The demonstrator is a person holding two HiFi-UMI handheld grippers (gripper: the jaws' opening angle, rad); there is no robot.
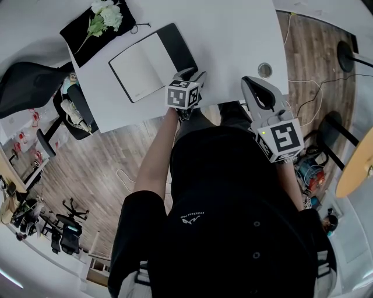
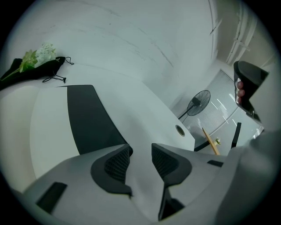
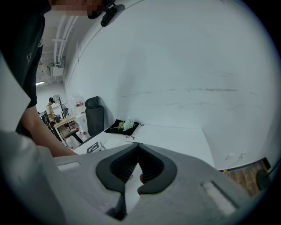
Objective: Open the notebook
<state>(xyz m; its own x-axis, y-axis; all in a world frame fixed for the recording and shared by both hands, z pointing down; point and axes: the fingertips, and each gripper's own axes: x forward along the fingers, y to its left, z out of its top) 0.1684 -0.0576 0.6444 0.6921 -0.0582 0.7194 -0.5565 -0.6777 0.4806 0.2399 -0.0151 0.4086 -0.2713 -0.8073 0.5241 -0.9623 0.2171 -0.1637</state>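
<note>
The notebook [image 1: 148,61] is lying open on the white surface [image 1: 233,35]. Its white page [image 1: 139,71] is facing up, and its black cover [image 1: 178,46] is lying flat beside the page, on the side nearer to the left tongs [image 2: 140,151].

The left tongs are hovering just beside the notebook, at the corner of the black cover. Their two jaws are standing spread apart. Nothing is sitting between them; only the bare surface is showing in the gap.

The right tongs [image 3: 138,147] are staying well apart from the notebook, past the left tongs, near the front edge of the surface. Their jaws are pressed together at the tips and are pinching nothing that I can make out.

Beyond the notebook, at the far corner, a black pouch [image 1: 96,32] is lying with white flowers [image 1: 106,14] on top of it. A round hole [image 1: 264,70] is showing in the surface, on the cover side of the notebook and well apart from it. A black office chair [image 1: 29,87] is standing on the floor, on the page side of the notebook.
</note>
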